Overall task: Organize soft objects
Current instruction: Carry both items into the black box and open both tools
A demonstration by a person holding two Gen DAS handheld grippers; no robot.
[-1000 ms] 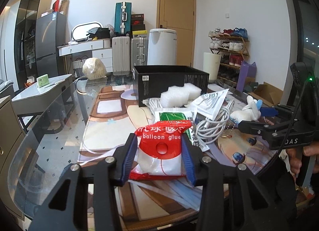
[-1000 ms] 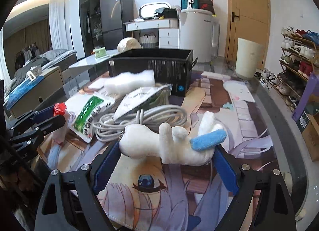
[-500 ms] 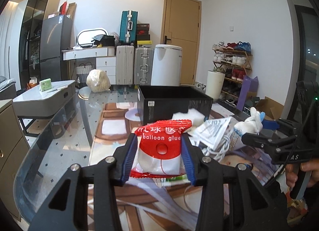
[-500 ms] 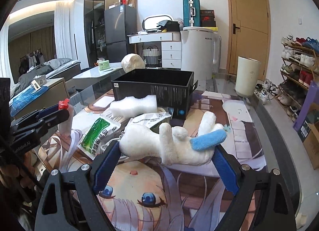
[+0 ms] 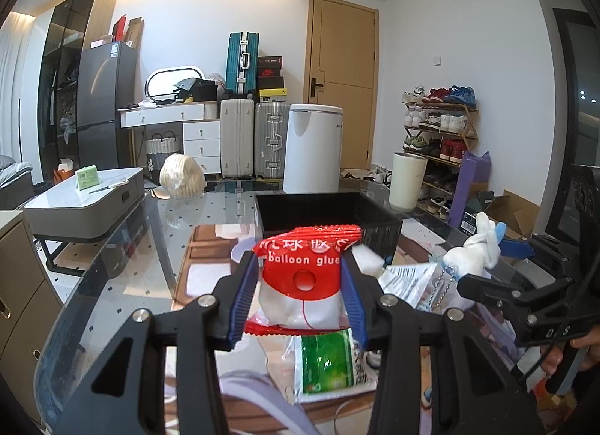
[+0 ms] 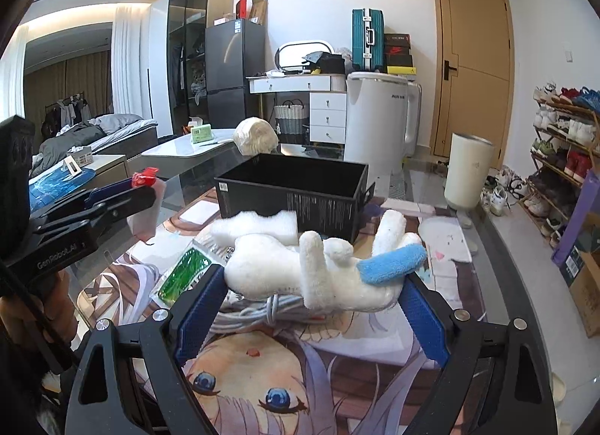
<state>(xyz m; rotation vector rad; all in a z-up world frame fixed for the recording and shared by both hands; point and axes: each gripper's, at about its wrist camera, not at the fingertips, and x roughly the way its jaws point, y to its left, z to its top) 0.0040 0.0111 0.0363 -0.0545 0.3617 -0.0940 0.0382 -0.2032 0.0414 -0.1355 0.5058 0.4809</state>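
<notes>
My left gripper (image 5: 300, 285) is shut on a red and white "balloon glue" packet (image 5: 302, 281) and holds it in the air over the table. My right gripper (image 6: 311, 296) is shut on a white plush toy (image 6: 300, 273) with a blue ear, also held up; the toy shows in the left wrist view (image 5: 474, 257) too. An open black box (image 6: 296, 193) stands on the table behind both; in the left wrist view the black box (image 5: 326, 215) is just beyond the packet. The left gripper (image 6: 144, 187) appears at the left of the right wrist view.
On the anime-print mat (image 6: 300, 371) lie a green and white packet (image 5: 328, 360), a coiled grey cable (image 6: 270, 313), a white foam piece (image 6: 258, 223) and a printed white bag (image 5: 407, 279). The glass table's edge (image 5: 112, 258) runs along the left.
Both grippers have risen from the table with their objects. The pile of items now sits lower in both views, and the black box looks nearer.
</notes>
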